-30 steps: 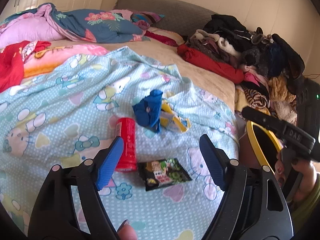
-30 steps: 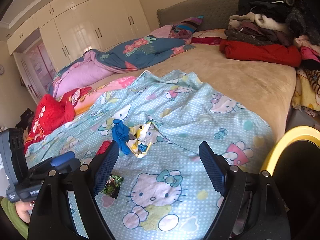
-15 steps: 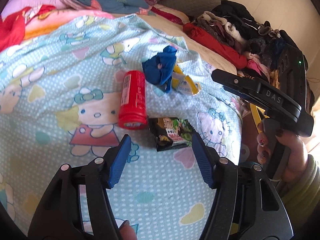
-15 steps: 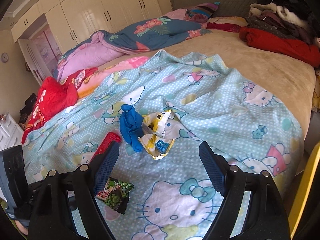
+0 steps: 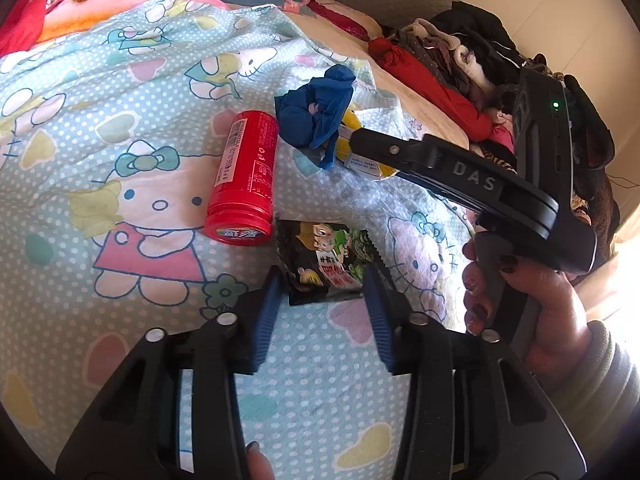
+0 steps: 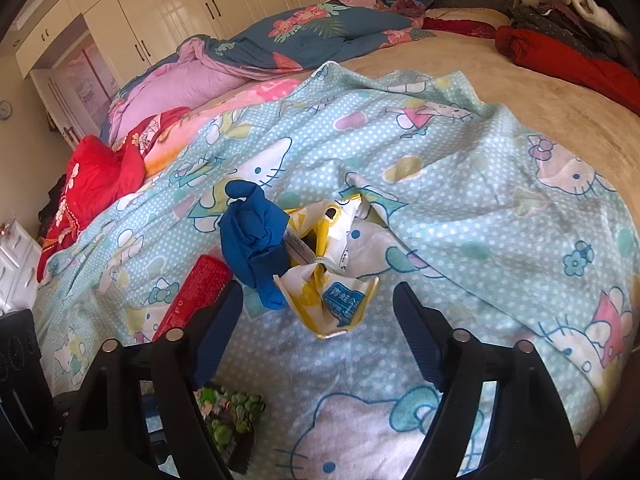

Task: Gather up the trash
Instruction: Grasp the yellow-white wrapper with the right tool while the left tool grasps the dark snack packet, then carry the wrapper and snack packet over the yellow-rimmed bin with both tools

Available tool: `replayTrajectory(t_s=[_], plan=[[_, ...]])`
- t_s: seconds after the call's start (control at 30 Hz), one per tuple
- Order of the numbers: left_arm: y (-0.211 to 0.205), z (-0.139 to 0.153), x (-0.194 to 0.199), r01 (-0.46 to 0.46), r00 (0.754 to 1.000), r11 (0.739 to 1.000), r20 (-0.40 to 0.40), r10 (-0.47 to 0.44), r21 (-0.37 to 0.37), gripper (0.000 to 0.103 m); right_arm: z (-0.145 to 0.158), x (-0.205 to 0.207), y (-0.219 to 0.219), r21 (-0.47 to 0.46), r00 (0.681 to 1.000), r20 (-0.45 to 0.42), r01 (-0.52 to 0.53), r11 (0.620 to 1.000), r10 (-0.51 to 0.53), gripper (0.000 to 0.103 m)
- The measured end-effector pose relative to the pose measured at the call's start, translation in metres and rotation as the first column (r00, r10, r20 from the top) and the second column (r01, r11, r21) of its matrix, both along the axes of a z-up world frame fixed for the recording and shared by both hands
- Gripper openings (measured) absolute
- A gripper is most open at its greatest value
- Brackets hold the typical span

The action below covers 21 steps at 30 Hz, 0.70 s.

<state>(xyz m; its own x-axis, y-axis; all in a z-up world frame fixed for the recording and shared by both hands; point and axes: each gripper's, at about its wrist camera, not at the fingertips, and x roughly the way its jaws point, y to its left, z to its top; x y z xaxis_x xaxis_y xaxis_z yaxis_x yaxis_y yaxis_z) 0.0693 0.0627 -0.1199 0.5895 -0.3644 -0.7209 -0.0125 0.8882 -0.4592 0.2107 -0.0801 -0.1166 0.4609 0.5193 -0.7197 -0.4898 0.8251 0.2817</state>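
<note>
Trash lies on a light-blue cartoon-cat blanket (image 5: pixel 120 128). A black and green snack wrapper (image 5: pixel 326 266) lies flat; my left gripper (image 5: pixel 322 286) is open with its blue pads on either side of the wrapper's near end. A red can (image 5: pixel 244 178) lies on its side just left of it. A crumpled blue glove (image 6: pixel 252 240) and a torn yellow and white packet (image 6: pixel 328 280) lie together; my right gripper (image 6: pixel 318 300) is open just in front of them. The wrapper (image 6: pixel 228 412) and can (image 6: pixel 196 292) also show in the right wrist view.
The right gripper's body (image 5: pixel 460 172) and hand (image 5: pixel 532 300) hang over the bed's right side. A pile of clothes (image 5: pixel 460 68) lies at the far right, quilts (image 6: pixel 280 44) and a red garment (image 6: pixel 96 176) at the far left, wardrobes (image 6: pixel 180 12) behind.
Both grippers have moved forward and down toward the trash. The left gripper's fingers have narrowed and now straddle the snack wrapper. The right gripper has come close to the glove and yellow packet.
</note>
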Motion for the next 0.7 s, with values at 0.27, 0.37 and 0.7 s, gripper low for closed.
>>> replayTrajectory(t_s=[0.27, 0.37, 0.7], plan=[[-0.001, -0.002, 0.000, 0.016, 1.000, 1.000, 0.001, -0.016, -0.015, 0.014, -0.007, 0.001, -0.010, 0.055, 0.998, -0.053, 0.030, 0.998, -0.027, 0.030], [-0.003, 0.001, 0.001, 0.029, 0.999, 0.999, 0.018, -0.029, -0.020, 0.011, -0.002, -0.006, -0.027, 0.074, 0.997, -0.040, 0.063, 0.995, -0.060, 0.028], [-0.018, 0.030, 0.010, 0.053, 0.993, 0.999, 0.104, -0.054, 0.010, 0.008, 0.029, -0.037, -0.090, 0.109, 0.981, 0.071, 0.171, 0.979, -0.180, 0.027]])
